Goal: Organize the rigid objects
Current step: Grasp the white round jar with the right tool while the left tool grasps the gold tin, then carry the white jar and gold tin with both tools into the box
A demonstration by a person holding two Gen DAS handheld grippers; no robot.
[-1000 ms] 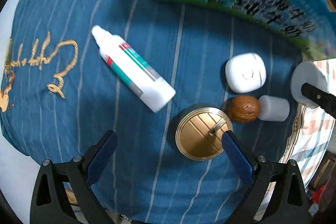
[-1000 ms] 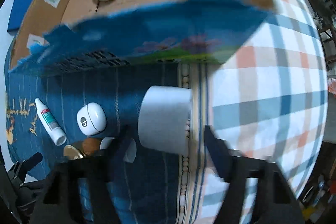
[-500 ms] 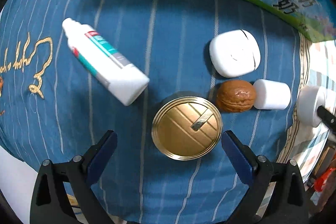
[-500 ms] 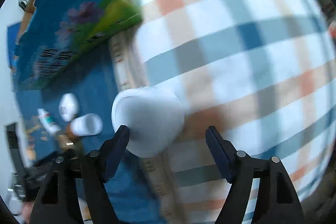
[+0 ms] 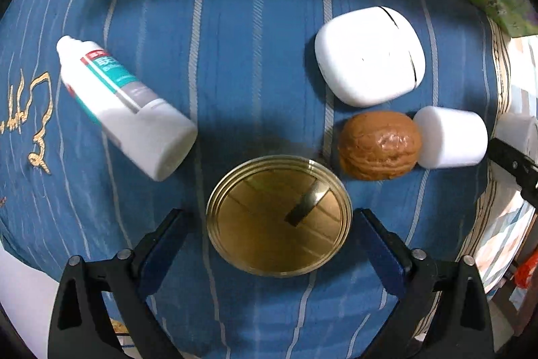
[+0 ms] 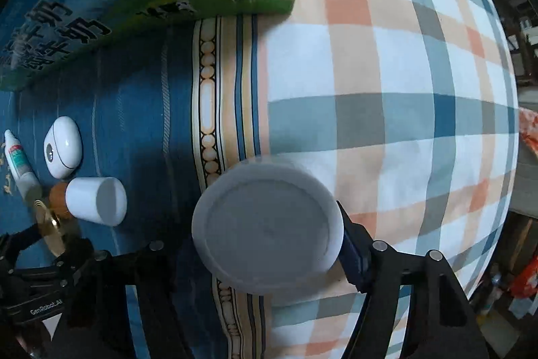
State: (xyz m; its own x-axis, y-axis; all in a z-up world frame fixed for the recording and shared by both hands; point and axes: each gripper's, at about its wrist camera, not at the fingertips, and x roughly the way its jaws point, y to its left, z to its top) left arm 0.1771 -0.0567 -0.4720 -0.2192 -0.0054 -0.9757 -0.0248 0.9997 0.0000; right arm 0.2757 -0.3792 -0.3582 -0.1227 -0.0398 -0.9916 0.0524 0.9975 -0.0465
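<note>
Both views are dim, lit from above with a cool cast. Fisheye bending curves the stripes and plaid toward dark, vignetted corners. In the left view the can (image 5: 279,216) reflects dully and a soft shadow falls behind it; the case (image 5: 370,56) is blown out white. In the right view the close white tub (image 6: 269,229) looks soft and grey.
</note>
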